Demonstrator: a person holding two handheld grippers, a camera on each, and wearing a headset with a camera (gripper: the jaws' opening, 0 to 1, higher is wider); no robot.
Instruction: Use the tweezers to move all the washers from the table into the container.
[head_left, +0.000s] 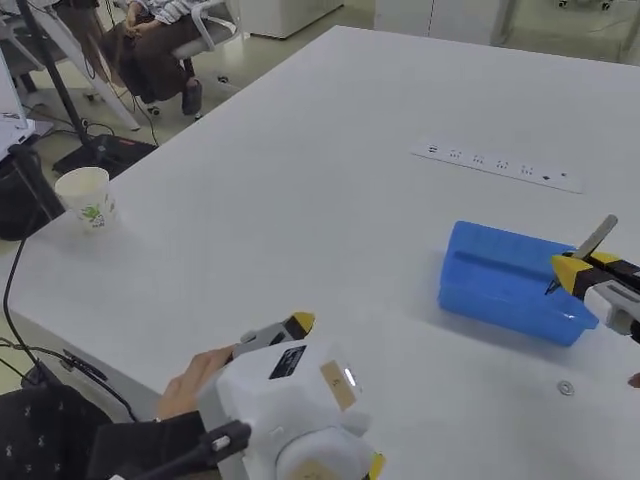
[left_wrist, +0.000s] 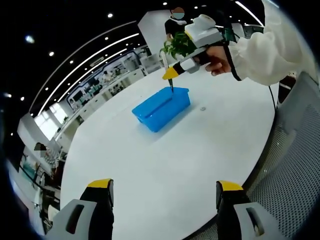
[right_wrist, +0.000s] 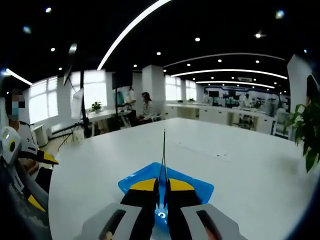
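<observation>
Washer (head_left: 566, 388), a small flat metal ring, is lying on the smooth white table (head_left: 330, 180) near the rectangular blue plastic container (head_left: 500, 285); the right gripper (head_left: 565, 272) is hovering over the container.
Left gripper view: the left gripper (left_wrist: 165, 186) is holding its jaws wide apart, gripping nothing.
Right gripper view: yellow-tipped jaws are pinching slim, pointed tweezers (right_wrist: 163, 150) above the container.
</observation>
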